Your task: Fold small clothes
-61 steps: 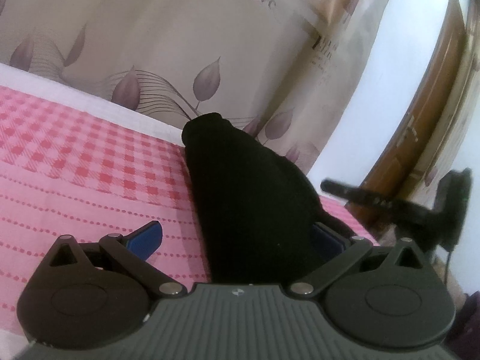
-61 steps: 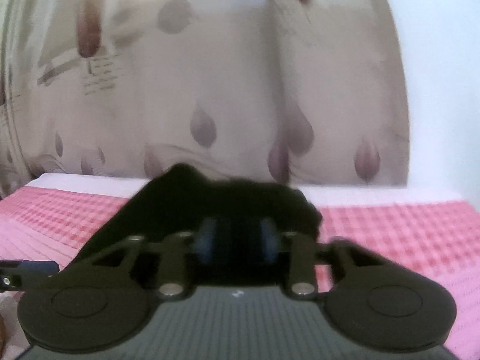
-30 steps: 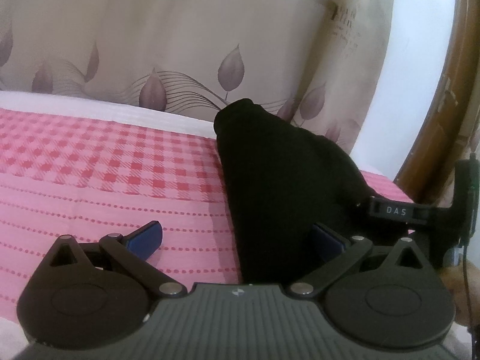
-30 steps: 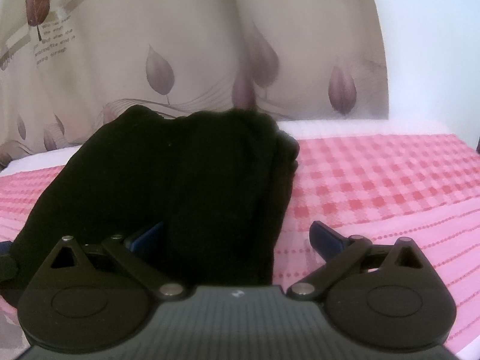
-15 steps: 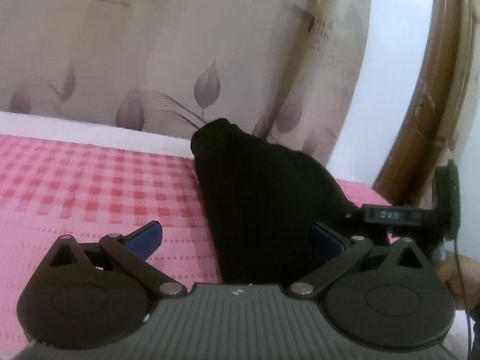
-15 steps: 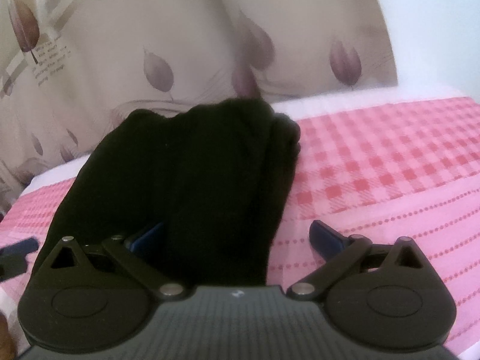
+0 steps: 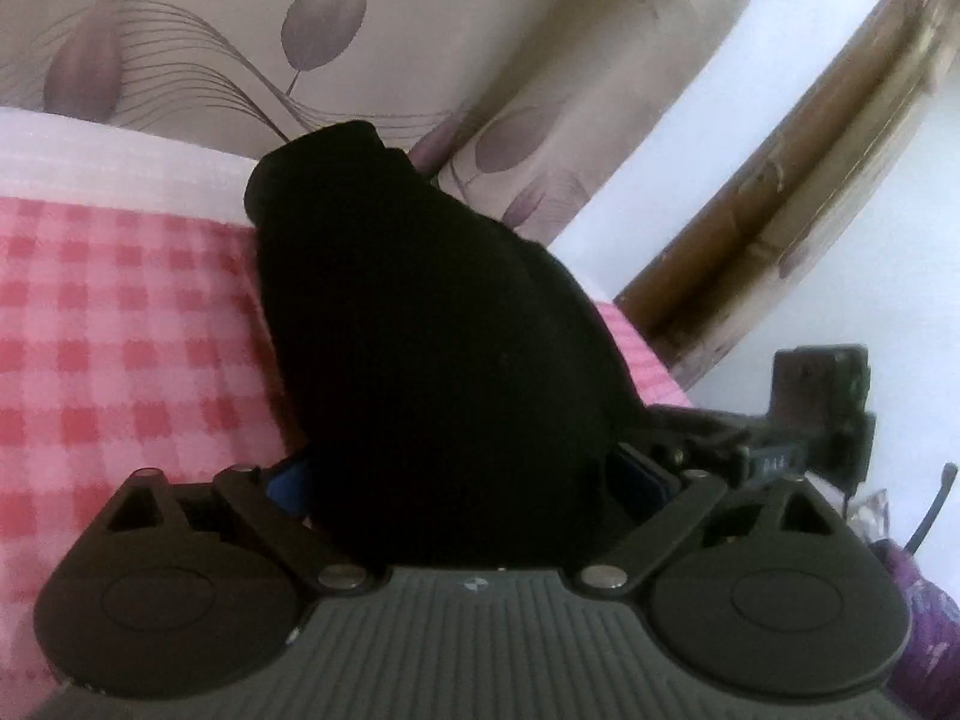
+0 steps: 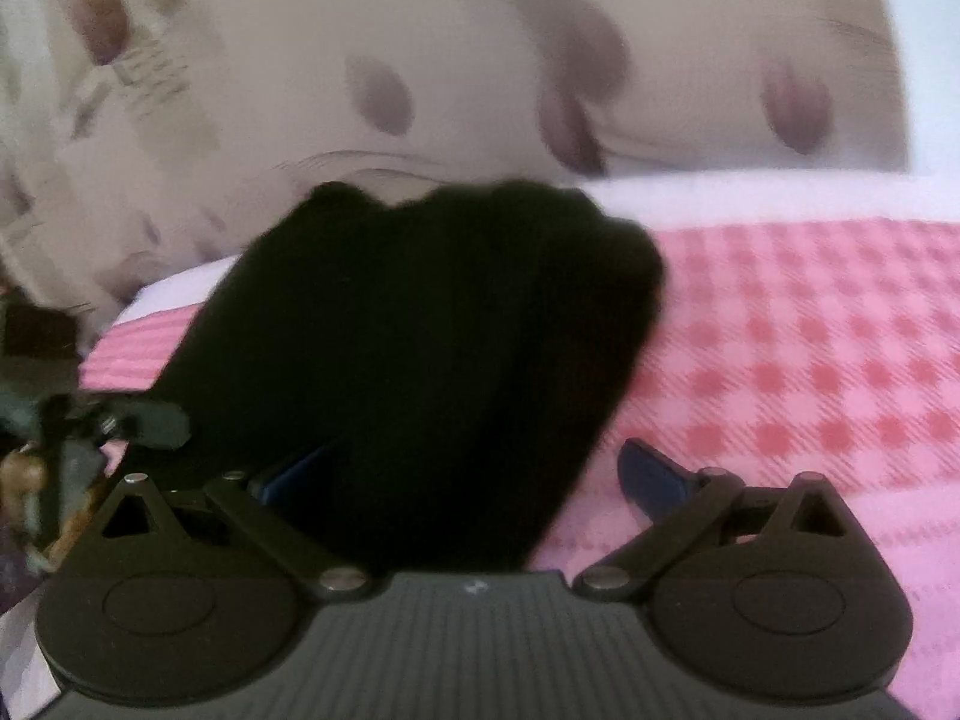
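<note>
Since a second ago the left claw [image 7: 462,474] has swung in over the black garment [image 7: 432,360], its jaws closing with cloth between them. The right claw [image 8: 456,474] stands released. The garment lies near the far edge of the pink checked bed [image 7: 120,330]; leaf-print curtain [image 7: 324,30] behind; label beside unreadable.

Garment [image 7: 432,360] on bedspread [image 7: 120,324], between left tongs [image 7: 456,480]; curtain [image 7: 240,30] behind bed.
</note>
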`<state>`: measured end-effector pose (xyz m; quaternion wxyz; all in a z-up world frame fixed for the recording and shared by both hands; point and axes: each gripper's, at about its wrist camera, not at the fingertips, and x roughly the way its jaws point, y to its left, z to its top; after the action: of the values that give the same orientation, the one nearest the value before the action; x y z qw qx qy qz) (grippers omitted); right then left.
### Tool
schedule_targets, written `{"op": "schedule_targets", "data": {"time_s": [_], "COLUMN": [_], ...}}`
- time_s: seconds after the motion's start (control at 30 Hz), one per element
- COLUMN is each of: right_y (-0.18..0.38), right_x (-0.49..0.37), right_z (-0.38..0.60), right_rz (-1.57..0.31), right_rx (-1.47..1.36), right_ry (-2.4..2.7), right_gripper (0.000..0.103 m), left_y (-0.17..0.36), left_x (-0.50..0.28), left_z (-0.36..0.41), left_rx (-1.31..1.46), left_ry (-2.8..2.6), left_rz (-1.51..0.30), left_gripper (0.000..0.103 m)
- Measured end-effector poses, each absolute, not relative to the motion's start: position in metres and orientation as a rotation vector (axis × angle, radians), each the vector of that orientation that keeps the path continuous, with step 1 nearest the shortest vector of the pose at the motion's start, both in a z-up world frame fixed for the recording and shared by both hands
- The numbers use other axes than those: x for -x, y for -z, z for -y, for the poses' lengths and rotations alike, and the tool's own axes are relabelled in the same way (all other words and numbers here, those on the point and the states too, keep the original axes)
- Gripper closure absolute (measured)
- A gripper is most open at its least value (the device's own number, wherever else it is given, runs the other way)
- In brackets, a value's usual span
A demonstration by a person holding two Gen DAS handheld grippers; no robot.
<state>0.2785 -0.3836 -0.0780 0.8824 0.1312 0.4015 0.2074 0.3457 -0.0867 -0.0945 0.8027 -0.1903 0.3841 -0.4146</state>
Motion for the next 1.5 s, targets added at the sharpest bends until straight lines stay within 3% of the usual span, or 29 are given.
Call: {"op": "schedule_targets", "data": {"time_s": [0.07,0.1,0.17,0.23,0.33,0.4,0.6,1.5], "right_y": [0.081,0.082,0.083,0.082,0.081,0.079,0.075,0.016], "right_x": [-0.279,-0.281,-0.284,-0.286,-0.278,-0.269,-0.259,-0.148], "right_z": [0.373,0.370,0.368,0.368,0.371,0.372,0.373,0.266], "right_rz": [-0.811,-0.806,-0.801,-0.799,-0.792,-0.774,-0.742,-0.676], "right_rx": [-0.231,-0.233,-0.260,-0.299,-0.365,-0.402,-0.527,-0.674], "right_ry": [-0.495,-0.514,-0.552,-0.576,-0.565,-0.549,-0.526,-0.649], "right_gripper": [0.000,0.000,0.007,0.032,0.049,0.054,0.059,0.059], "left_y": [0.099,0.100,0.102,0.103,0.103,0.098,0.081,-0.021], "left_x": [-0.353,-0.355,-0.356,-0.356,-0.353,-0.345,-0.321,-0.148], "left_z": [0.085,0.083,0.082,0.083,0.076,0.074,0.064,-0.025], "left_rx": [0.450,0.467,0.475,0.480,0.527,0.509,0.491,0.240], "left_ry": [0.877,0.868,0.859,0.867,0.876,0.881,0.906,0.667], "left_rz": [-0.828,-0.840,-0.858,-0.863,-0.860,-0.837,-0.785,-0.737], "left_gripper": [0.023,0.034,0.046,0.055,0.061,0.063,0.065,0.066]}}
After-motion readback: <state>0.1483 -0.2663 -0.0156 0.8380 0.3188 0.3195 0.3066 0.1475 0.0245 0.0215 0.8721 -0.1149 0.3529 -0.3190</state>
